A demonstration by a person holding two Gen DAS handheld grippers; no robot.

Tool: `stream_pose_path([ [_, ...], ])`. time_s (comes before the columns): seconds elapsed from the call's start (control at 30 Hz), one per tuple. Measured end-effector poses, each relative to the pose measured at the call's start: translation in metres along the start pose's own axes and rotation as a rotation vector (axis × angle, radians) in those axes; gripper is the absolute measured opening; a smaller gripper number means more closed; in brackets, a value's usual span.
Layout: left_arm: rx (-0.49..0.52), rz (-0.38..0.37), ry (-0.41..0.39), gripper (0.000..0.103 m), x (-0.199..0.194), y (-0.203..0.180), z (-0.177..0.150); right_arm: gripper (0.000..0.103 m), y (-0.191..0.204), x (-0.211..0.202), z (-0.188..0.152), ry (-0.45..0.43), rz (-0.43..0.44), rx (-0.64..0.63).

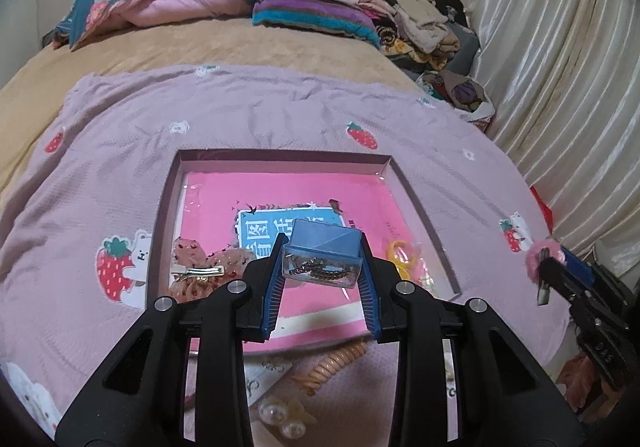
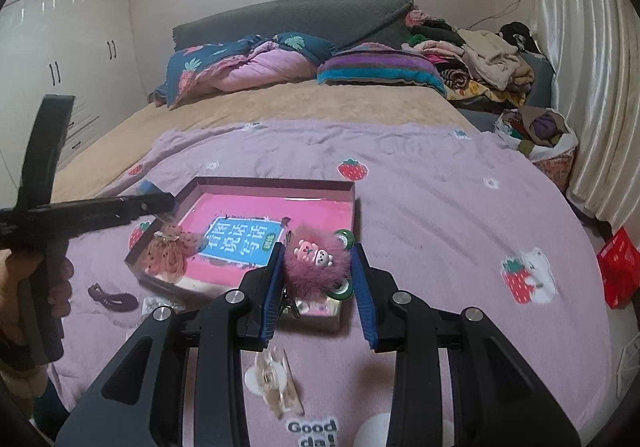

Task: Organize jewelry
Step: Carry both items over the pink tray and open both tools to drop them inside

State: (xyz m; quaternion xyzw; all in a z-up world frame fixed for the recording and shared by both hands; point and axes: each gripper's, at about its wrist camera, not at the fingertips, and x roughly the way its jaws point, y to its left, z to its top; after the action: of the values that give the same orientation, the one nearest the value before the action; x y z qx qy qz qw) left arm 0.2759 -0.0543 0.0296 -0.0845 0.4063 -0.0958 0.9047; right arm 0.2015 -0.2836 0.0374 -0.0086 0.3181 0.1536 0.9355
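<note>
A shallow open box with a pink book on its floor lies on the strawberry blanket; it also shows in the right wrist view. My left gripper is shut on a small blue clear case with a dark chain inside, held above the box. My right gripper is shut on a fluffy pink hair clip, near the box's front right corner. In the box lie a red bow clip and yellow rings.
An orange coil hair tie, pearl clips, a dark hair tie and a clear claw clip lie on the blanket before the box. Bedding and clothes pile at the bed's head. Curtains hang right.
</note>
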Motion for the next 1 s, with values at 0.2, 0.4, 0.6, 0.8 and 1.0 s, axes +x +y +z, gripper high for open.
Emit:
stream_pose_path([
  [0.2,-0.003,0.030,0.051,0.025,0.026,0.004,-0.003,0.032,0.000,0.025,0.010,0.008,0.015,0.001],
  [0.4,0.011,0.036,0.103,0.025,0.047,0.007,-0.007,0.032,0.006,0.059,0.021,0.036,0.027,0.007],
  [0.6,-0.012,0.022,0.120,0.026,0.062,0.015,-0.012,0.032,0.011,0.095,0.028,0.095,0.019,-0.010],
  [0.8,-0.042,0.011,0.159,0.043,0.069,0.023,-0.019,0.032,0.012,0.119,0.028,0.124,0.003,-0.008],
  [1.0,-0.039,0.026,0.136,0.064,0.054,0.033,-0.020,0.032,0.015,0.140,0.022,0.171,0.003,0.003],
])
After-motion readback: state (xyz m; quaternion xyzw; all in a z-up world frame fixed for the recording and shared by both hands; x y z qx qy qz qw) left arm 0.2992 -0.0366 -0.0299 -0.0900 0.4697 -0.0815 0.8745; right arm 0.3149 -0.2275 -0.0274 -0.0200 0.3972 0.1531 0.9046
